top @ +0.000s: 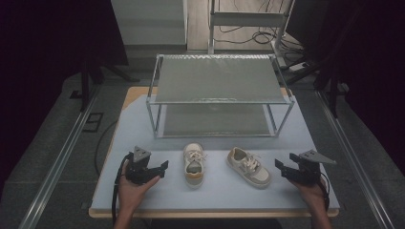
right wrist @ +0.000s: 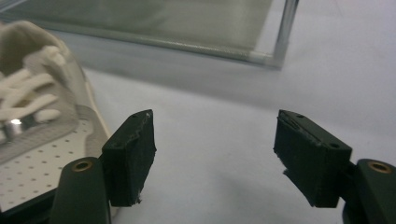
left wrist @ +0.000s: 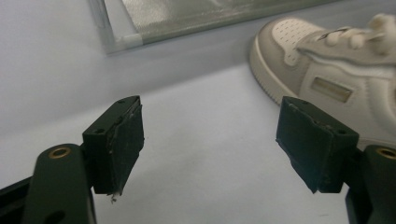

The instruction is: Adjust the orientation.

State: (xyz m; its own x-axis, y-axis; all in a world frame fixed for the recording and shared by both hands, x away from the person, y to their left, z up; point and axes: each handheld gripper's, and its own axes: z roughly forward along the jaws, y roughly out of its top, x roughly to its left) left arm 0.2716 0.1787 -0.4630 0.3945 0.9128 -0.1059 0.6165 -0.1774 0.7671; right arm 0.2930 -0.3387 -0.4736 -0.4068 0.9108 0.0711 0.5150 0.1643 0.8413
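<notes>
Pale blue tabletop (top: 143, 124) fills my view, with a metal rack (top: 218, 95) at the back. On the left, my left gripper (top: 161, 168) sits low with its fingers (left wrist: 116, 144) wide open and nothing between them. Just beside it is the left shoe (top: 194, 164), toe pointing at the rack. Next comes the right shoe (top: 249, 167), lying at a slant. Near that one is my right gripper (top: 282, 168), fingers (right wrist: 133, 156) open too, holding nothing.
</notes>
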